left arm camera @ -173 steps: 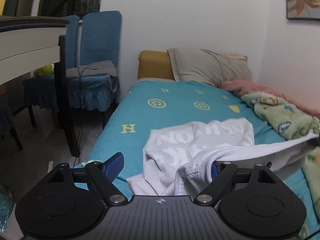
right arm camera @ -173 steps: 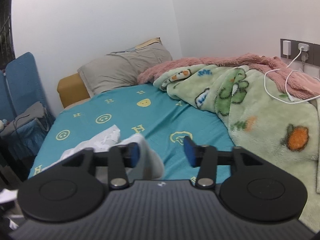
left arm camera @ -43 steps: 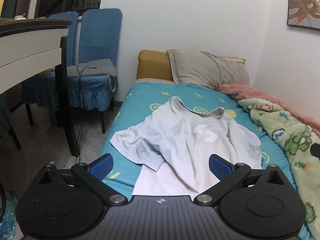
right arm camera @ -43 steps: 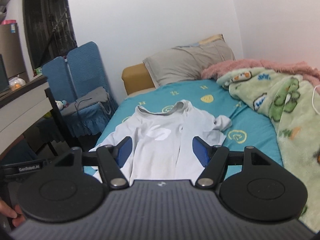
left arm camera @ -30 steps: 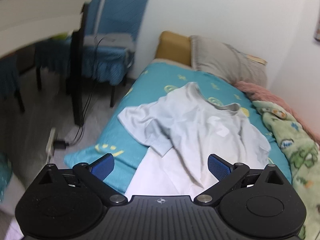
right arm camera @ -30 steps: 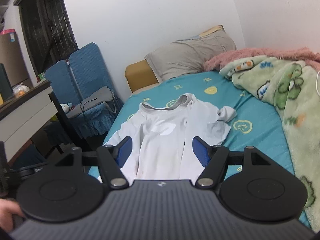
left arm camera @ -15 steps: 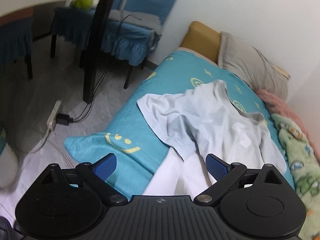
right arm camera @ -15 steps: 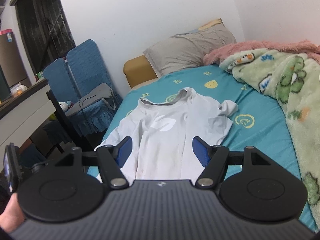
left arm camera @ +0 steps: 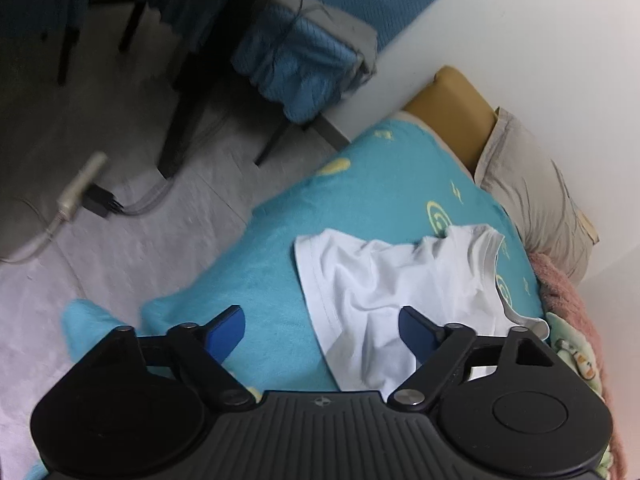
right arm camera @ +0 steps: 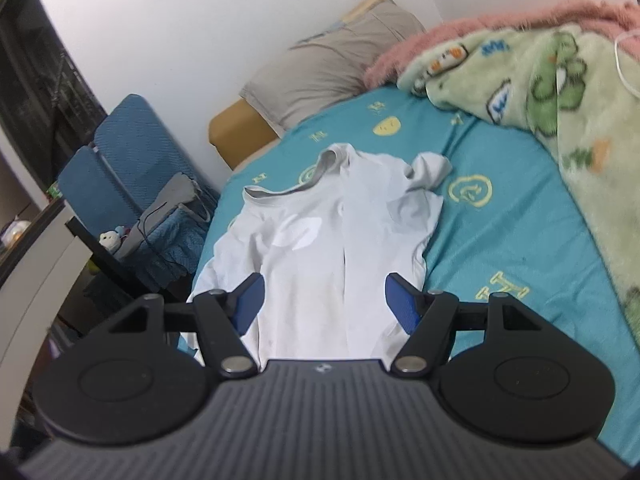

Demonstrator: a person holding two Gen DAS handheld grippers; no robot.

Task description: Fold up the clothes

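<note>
On turquoise sheet (right arm camera: 516, 216), yellow "H" (right arm camera: 506, 292) beside shirt (right arm camera: 332, 236).

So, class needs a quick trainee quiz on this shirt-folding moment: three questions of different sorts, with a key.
1. True or false: the white T-shirt lies spread on the teal bedsheet.
2. Which sleeve is bunched up: (a) the one beside the green blanket, (b) the one beside the blue chairs?
3. What does the left gripper hold?

Key: 1 true; 2 a; 3 nothing, its jaws, just closing a little, stand open over the sleeve hem.
</note>
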